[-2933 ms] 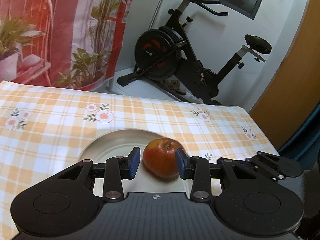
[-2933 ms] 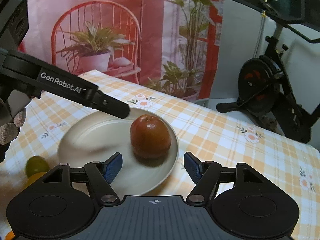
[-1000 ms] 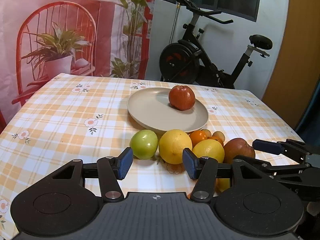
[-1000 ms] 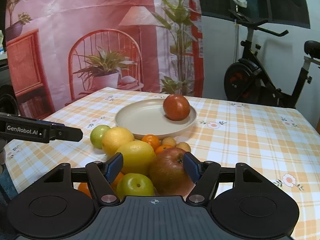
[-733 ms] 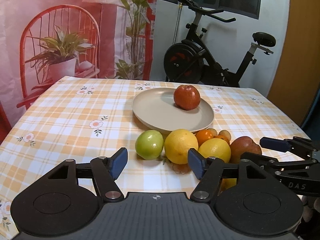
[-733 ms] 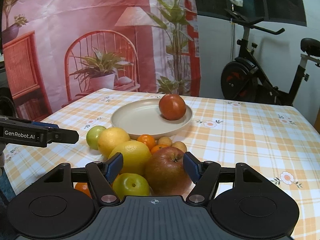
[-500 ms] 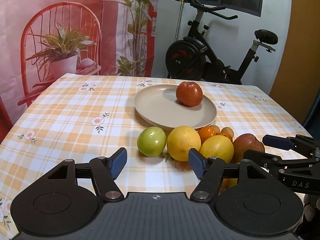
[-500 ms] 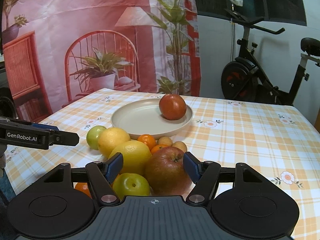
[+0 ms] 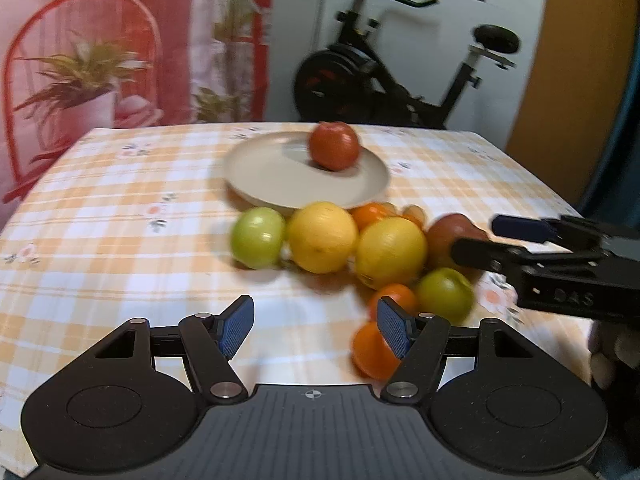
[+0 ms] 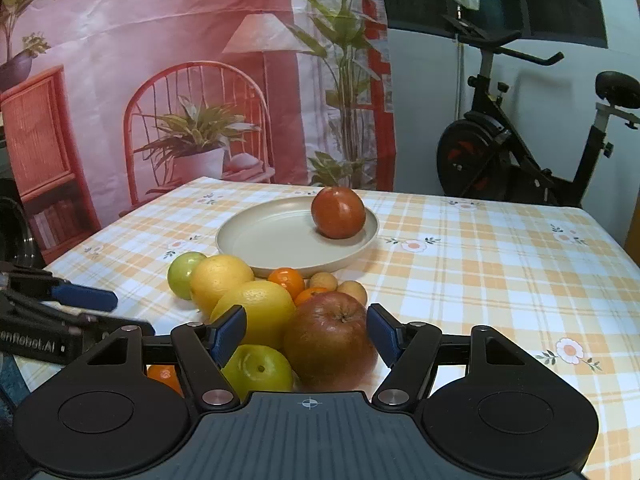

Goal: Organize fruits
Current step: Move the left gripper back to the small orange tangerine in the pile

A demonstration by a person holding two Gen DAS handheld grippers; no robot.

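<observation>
Your left gripper (image 9: 312,322) has just been opening its jaws and they stand apart with nothing between them, only bare cloth on the bench (image 9: 100,216); an orange (image 9: 370,350) sits right beside the right-hand finger, partly behind it. Your right gripper (image 10: 306,334) is also open, its jaws on either side of the big red-brown apple (image 10: 330,338) without pressing on it.

One red apple (image 10: 338,212) already lies on the plate (image 10: 256,240), toward its far right edge. The rest of the fruit is huddled on the cloth just in front of the plate: a green apple (image 9: 258,236), two lemons (image 9: 322,236), small oranges and more, most of them touching.

That huddle is your main risk. Everything here is round and leaning on its neighbours, so lifting or nudging one piece will likely set the others rolling, and the near pieces lie close to the bench edge. Your two grippers are also working near each other, so a reach for the same cluster could knock them together. If you close on the big apple off-centre, it may squirt out sideways.
</observation>
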